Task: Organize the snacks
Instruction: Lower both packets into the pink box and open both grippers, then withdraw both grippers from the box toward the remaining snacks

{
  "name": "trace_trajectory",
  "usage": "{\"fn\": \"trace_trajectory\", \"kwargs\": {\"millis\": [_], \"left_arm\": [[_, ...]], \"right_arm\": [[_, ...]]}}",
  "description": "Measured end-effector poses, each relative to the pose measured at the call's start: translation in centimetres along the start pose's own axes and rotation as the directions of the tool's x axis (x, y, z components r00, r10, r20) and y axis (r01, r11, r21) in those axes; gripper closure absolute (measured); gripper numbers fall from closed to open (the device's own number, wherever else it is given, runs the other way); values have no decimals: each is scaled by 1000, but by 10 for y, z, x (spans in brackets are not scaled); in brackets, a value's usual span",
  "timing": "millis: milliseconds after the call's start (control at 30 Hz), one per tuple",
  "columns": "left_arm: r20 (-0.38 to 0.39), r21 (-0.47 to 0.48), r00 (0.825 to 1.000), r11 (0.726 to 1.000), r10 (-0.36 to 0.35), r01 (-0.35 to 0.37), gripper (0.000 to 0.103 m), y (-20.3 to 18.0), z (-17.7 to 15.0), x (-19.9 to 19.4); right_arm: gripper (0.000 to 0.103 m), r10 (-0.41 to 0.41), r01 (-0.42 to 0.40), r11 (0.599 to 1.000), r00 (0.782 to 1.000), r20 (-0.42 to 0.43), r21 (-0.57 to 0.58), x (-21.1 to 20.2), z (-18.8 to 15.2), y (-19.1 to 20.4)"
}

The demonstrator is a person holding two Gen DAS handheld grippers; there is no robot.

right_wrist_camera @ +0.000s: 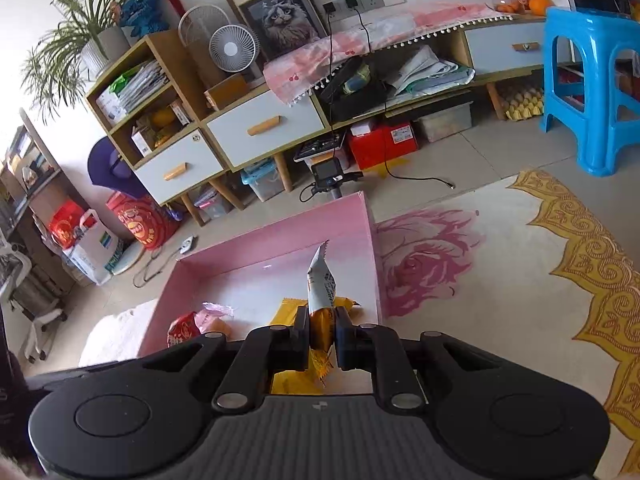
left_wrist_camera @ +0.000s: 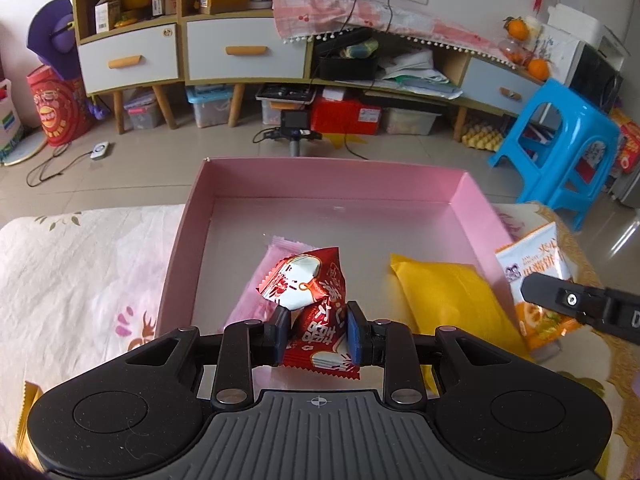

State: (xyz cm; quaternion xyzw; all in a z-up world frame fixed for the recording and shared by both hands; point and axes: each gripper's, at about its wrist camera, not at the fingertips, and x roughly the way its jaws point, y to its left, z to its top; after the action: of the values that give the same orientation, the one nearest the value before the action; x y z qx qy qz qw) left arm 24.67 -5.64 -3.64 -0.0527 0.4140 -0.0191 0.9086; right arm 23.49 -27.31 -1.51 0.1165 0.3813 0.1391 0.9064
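Observation:
A pink box stands on the table; it also shows in the right wrist view. My left gripper is shut on a red snack packet over the box's near edge. A pink packet and a yellow packet lie in the box. My right gripper is shut on an orange and white snack packet, held upright over the box's right part. That packet and the right gripper's finger show at the right of the left wrist view.
A floral tablecloth covers the table. Beyond the table are a low cabinet with drawers, a blue plastic stool, storage bins and cables on the floor.

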Motion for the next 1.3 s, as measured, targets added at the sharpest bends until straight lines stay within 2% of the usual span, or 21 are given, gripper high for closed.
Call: {"fn": "trace_trajectory", "kwargs": {"millis": [167, 267, 333, 367, 400, 433, 500, 533, 600, 700, 900, 1167, 1300], "left_arm": [[34, 15, 999, 1000, 10, -11, 76, -2, 1, 5], [49, 26, 999, 999, 24, -26, 73, -5, 0, 6], [49, 25, 999, 1000, 15, -16, 64, -6, 0, 5], [50, 23, 999, 1000, 11, -12, 60, -6, 0, 5], [52, 21, 999, 1000, 11, -12, 49, -5, 0, 4], [56, 19, 998, 1000, 12, -13, 42, -5, -1, 3], [61, 14, 998, 1000, 15, -15, 33, -4, -3, 1], [61, 11, 998, 1000, 16, -16, 30, -3, -4, 0], [61, 2, 998, 1000, 12, -12, 27, -2, -6, -3], [63, -10, 998, 1000, 5, -5, 22, 1, -7, -10], [78, -42, 997, 999, -28, 31, 16, 12, -14, -32], [64, -56, 998, 998, -12, 16, 14, 33, -26, -64], [58, -46, 998, 999, 6, -3, 10, 43, -33, -82]], "right_arm": [[98, -23, 23, 1000, 1000, -4, -15, 7, -1, 1], [93, -20, 20, 1000, 1000, -7, -1, 9, -2, 0], [88, -37, 37, 999, 999, -6, -10, 9, -1, 1], [77, -43, 43, 999, 999, -1, -13, 8, -1, 1], [72, -45, 45, 999, 999, 4, -13, 7, 0, 1], [70, -37, 37, 999, 999, 10, -11, 5, 0, 1], [63, -35, 36, 999, 999, 15, -8, 2, 2, 1], [60, -37, 37, 999, 999, 19, -9, 1, 3, 2], [45, -37, 37, 999, 999, 30, -6, -3, 4, 2], [34, -41, 41, 999, 998, 47, -3, -10, 6, 3], [24, -70, 71, 997, 996, 60, -13, -24, 6, 5], [20, -91, 91, 996, 993, 74, 2, -48, -3, 15], [16, -80, 80, 997, 994, 76, 0, -64, -7, 27]]}}
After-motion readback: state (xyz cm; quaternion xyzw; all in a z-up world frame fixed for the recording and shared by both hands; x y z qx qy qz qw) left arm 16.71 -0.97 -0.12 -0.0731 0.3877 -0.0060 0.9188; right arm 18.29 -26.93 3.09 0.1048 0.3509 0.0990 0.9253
